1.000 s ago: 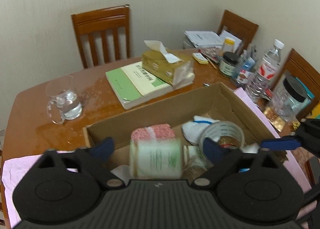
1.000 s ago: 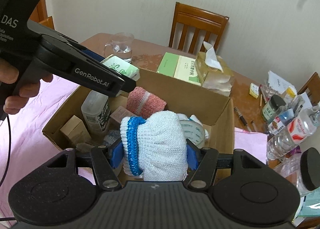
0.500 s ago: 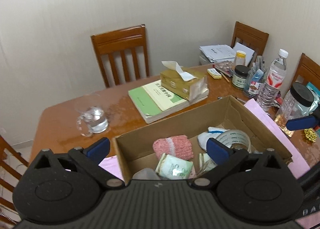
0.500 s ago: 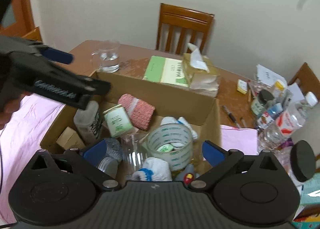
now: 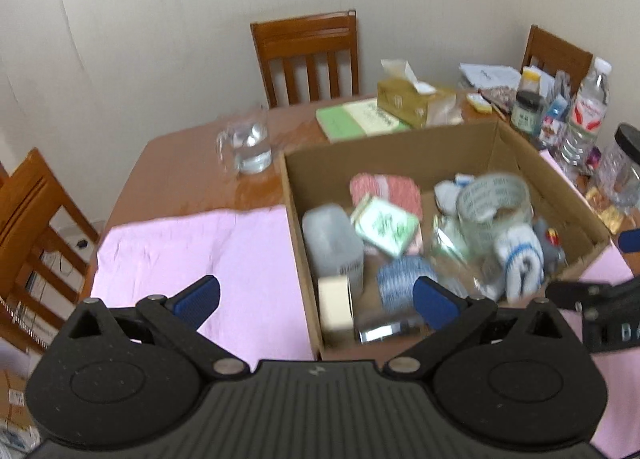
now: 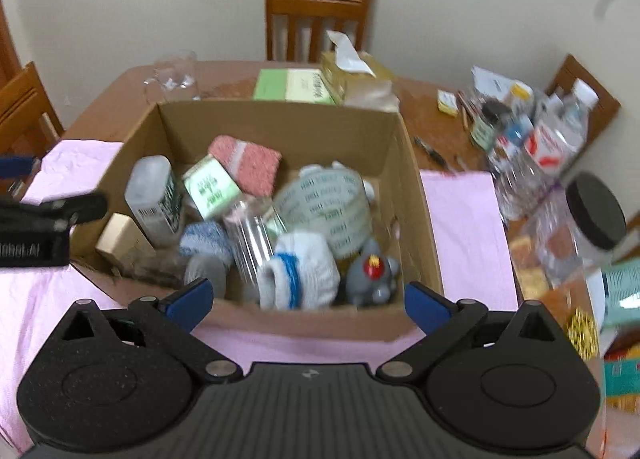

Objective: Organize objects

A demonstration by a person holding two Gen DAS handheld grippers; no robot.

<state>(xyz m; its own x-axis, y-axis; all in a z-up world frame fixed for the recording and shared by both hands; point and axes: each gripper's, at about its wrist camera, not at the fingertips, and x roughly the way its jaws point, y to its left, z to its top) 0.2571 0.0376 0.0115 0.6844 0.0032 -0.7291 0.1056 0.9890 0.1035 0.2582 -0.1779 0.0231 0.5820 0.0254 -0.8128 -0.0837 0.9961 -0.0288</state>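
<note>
A cardboard box (image 6: 416, 195) stands on a pink cloth (image 5: 192, 243) and holds several things: a white and blue knit glove (image 6: 300, 275), a green and white tin (image 6: 210, 189), a pink sponge (image 6: 246, 163), a tape roll (image 6: 332, 207), a white bottle (image 6: 154, 199) and a grey toy (image 6: 372, 275). The box also shows in the left wrist view (image 5: 298, 243). My left gripper (image 5: 316, 299) is open and empty above the box's near left corner. My right gripper (image 6: 306, 301) is open and empty above the box's near edge.
On the wooden table (image 5: 176, 175) behind the box are a glass mug of water (image 5: 246, 143), a green book (image 5: 356, 119) and a tissue box (image 5: 408, 99). Bottles and jars (image 6: 552, 147) crowd the right side. Wooden chairs (image 5: 306, 55) stand around.
The left gripper let go of the green tin and the right let go of the knit glove; both now lie in the box. Both grippers opened and pulled back from the box.
</note>
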